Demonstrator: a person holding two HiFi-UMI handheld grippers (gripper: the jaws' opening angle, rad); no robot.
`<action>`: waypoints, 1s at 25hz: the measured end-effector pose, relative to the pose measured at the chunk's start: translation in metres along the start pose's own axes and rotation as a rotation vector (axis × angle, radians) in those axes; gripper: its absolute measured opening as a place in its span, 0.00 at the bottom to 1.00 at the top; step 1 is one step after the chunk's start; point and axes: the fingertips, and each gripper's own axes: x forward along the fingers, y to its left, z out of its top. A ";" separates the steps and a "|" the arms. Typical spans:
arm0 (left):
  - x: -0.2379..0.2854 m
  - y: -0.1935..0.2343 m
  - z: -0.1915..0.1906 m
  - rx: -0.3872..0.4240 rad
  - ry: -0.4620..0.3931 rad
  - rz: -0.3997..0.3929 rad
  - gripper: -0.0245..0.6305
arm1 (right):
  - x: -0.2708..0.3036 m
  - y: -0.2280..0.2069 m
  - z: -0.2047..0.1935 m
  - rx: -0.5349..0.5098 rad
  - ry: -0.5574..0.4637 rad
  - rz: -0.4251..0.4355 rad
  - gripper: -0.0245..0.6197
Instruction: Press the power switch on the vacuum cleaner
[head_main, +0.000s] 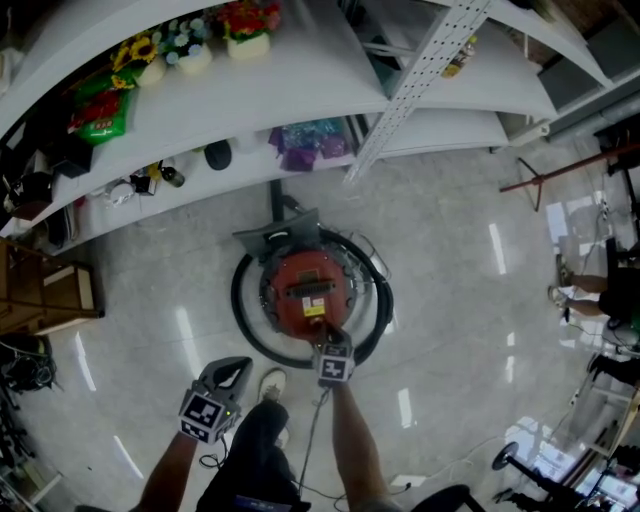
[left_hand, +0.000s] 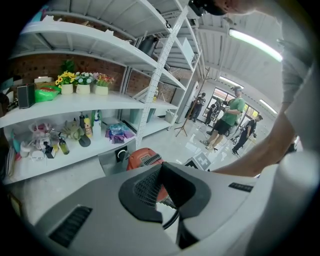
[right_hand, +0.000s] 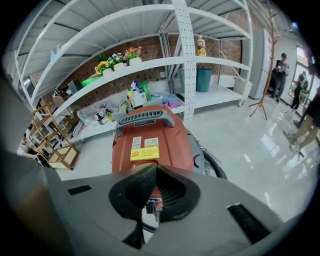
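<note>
On a glossy floor (head_main: 470, 300), the right gripper (head_main: 329, 343), jaws clenched, hovered at the red vacuum cleaner (head_main: 300, 285); the left gripper (head_main: 237, 369) was likewise clenched, empty.

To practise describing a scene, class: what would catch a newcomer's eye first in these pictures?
The round red vacuum cleaner on the glossy grey floor, ringed by its coiled black hose, stands out first. The right gripper hangs over its near end; potted flowers brighten the white metal shelving beyond.
</note>
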 end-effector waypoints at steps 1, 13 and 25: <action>0.000 -0.001 0.000 0.002 -0.001 -0.001 0.05 | -0.003 -0.001 0.003 0.001 -0.011 0.000 0.06; -0.014 -0.008 0.013 0.013 -0.028 -0.006 0.05 | -0.049 0.004 0.033 0.039 -0.125 -0.003 0.05; -0.040 -0.036 0.032 0.057 -0.087 0.003 0.05 | -0.132 0.022 0.058 0.029 -0.248 0.013 0.05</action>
